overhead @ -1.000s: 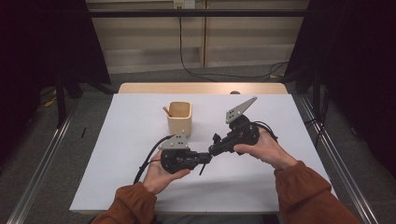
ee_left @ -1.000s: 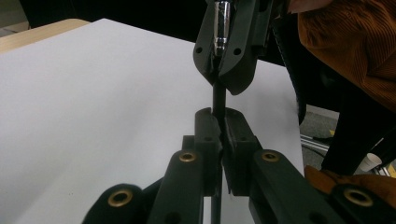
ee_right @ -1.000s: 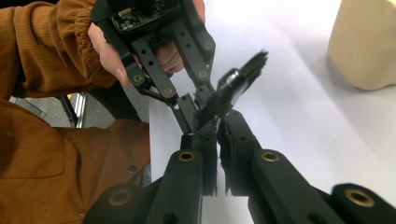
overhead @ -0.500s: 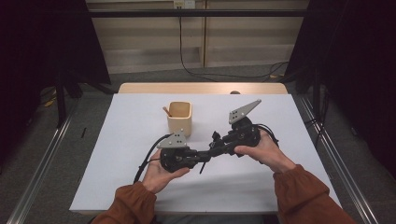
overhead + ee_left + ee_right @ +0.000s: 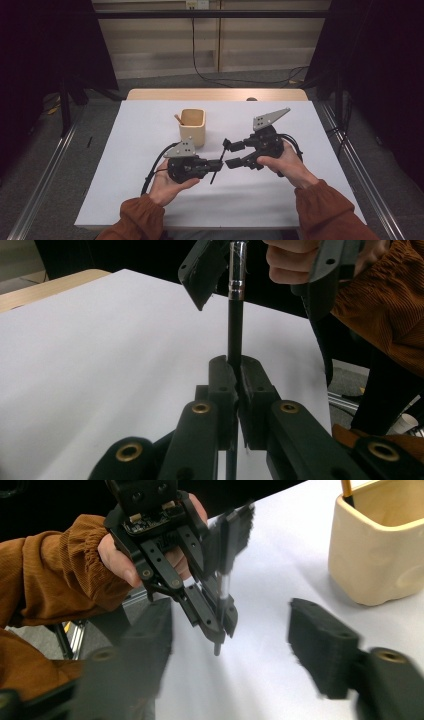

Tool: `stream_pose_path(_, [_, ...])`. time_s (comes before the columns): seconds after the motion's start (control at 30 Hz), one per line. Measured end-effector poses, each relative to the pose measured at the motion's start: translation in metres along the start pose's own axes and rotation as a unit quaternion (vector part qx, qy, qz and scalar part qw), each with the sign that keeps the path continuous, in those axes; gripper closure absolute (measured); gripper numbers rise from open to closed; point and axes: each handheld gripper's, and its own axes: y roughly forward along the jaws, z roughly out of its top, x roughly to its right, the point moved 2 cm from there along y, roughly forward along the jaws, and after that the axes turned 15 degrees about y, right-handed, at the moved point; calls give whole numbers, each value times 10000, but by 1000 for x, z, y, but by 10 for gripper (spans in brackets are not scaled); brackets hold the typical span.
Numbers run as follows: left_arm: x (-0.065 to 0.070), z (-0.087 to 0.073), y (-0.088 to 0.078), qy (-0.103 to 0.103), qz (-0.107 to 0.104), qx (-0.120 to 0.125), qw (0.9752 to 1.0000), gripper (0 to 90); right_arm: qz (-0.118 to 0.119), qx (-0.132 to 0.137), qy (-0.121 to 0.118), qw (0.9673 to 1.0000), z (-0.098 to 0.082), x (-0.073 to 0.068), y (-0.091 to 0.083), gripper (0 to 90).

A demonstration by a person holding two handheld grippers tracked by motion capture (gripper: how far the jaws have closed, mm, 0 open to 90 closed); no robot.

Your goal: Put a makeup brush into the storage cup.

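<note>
A black pencil (image 5: 223,148) with a silver ferrule (image 5: 237,275) stands nearly upright over the white table (image 5: 140,150). My left gripper (image 5: 219,164) is shut on its lower part, and the pads (image 5: 222,377) press it from both sides. My right gripper (image 5: 231,154) faces the left one from the right. Its jaws have just been opening and now stand apart on either side of the pencil's upper end without touching it. One of its fingers (image 5: 320,635) shows blurred in the right gripper view. A beige cup (image 5: 193,127) stands behind the left gripper.
An orange pencil (image 5: 178,119) leans inside the beige cup (image 5: 380,555). A wooden strip (image 5: 215,94) runs along the table's far edge. Metal rails (image 5: 45,165) flank the table, and cables lie on the floor beyond.
My right gripper's jaws have spread apart and come off the pencil's upper end. The left gripper keeps its hold, and both hands stay about where they were.
</note>
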Motion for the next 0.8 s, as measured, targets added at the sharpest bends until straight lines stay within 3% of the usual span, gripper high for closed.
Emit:
stream_pose_path(0.2, [-1,-1,-3,-4,64,-12,10000,858,-203,283,34,9994,-5,1,-3,99])
stream_pose_path(0.37, [-3,-3,-6,-18,136,-19,9999,858,-324,568,67,9978,-9,4,-7,0])
stream_pose_path(0.53, [-5,-3,-11,-38,227,-8,9997,858,-465,861,125,9951,-13,6,-11,5])
stream_pose_path(0.73, [-8,-3,-19,-67,366,6,9993,858,-669,982,234,9926,-20,10,-15,24])
stream_pose_path(0.8, [-9,-2,-20,-73,396,11,9992,858,-657,1017,168,9925,-21,8,-16,5])
